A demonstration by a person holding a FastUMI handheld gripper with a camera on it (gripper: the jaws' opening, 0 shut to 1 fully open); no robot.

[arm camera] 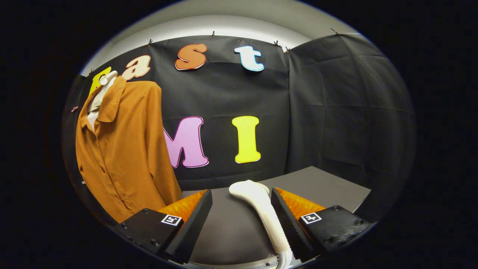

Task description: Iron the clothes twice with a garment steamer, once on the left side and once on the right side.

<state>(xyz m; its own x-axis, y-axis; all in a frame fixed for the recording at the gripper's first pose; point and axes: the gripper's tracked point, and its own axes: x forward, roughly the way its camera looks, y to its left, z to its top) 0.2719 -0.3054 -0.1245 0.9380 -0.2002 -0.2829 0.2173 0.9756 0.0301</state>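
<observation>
Steamer point(261, 209), white and lying on the dark tabletop point(231, 228), is seen between the fingers of the gripper point(241, 203), its handle running close along the inner face of the right finger while its head points away from the camera. The fingers are spread wide, with open space left between the left finger and the steamer, so nothing is gripped. Beyond and to the left, an orange-brown shirt point(123, 149) is hung on a pale hanger point(101, 89) against the booth wall.
</observation>
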